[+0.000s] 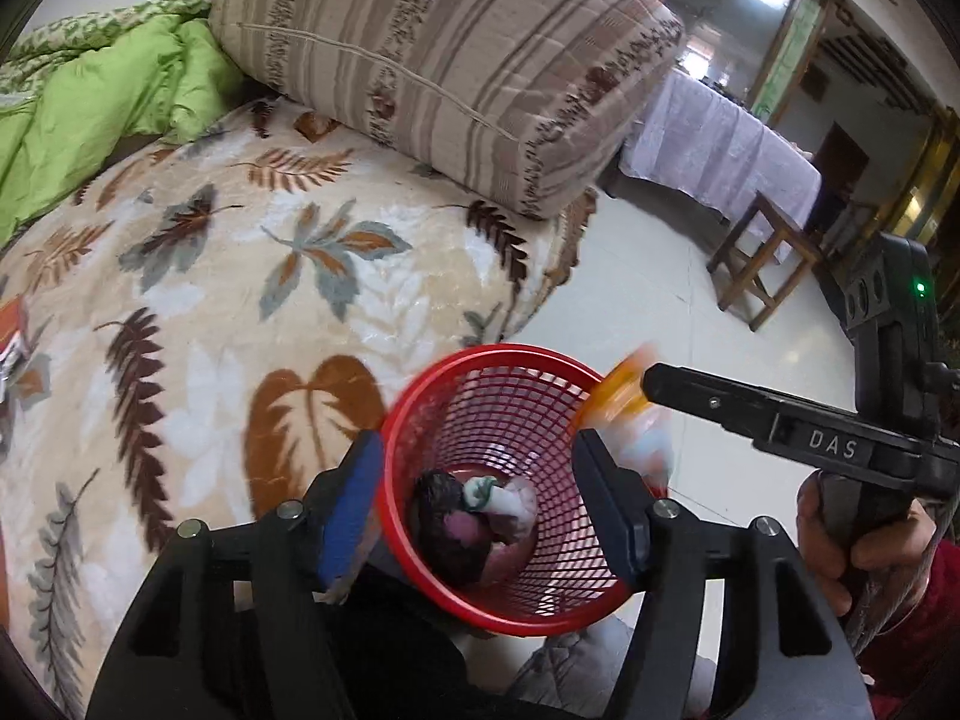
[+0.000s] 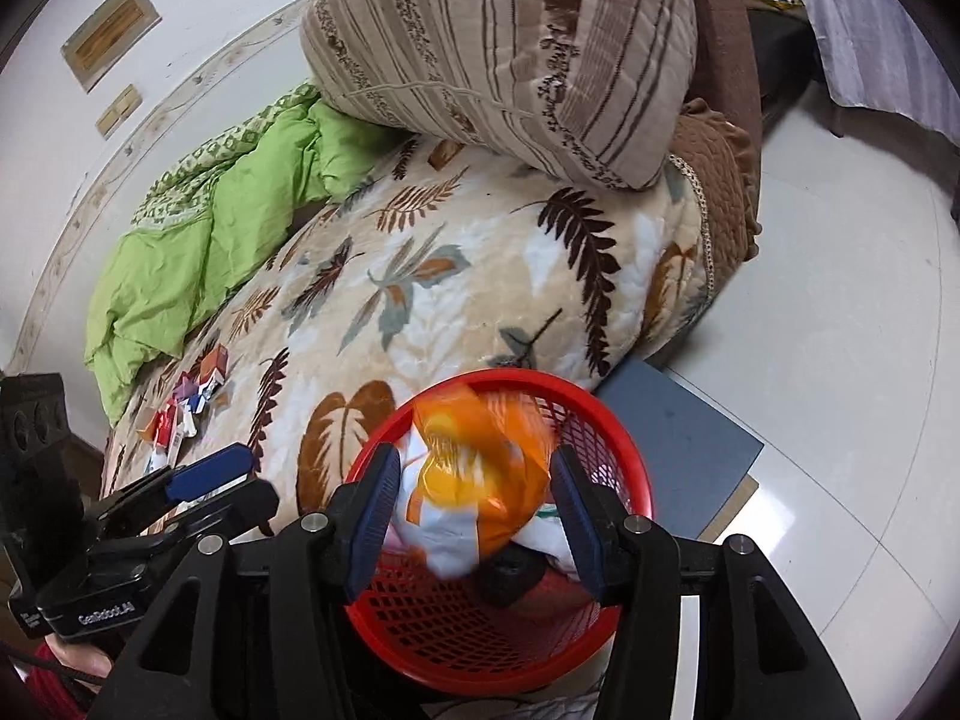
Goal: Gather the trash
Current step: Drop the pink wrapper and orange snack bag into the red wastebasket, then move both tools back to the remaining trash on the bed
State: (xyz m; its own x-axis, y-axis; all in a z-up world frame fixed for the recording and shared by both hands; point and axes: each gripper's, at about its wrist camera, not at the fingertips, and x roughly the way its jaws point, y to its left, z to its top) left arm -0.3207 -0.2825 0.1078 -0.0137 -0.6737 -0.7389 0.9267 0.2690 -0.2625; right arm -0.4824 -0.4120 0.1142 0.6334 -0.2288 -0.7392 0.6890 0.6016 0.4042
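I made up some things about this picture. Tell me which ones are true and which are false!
1. The basket is red. True.
2. The basket has nothing inside. False: dark and white scraps lie at its bottom.
3. An orange wrapper sits between the right gripper fingers, above the basket. True.
4. The blanket on the bed has stars on it. False: it has leaves.
5. More small wrappers lie on the bed. True.
6. The left gripper is squeezing a bottle. False: its jaws are open and hold nothing.

Even daylight, fisheye warp, motion blur
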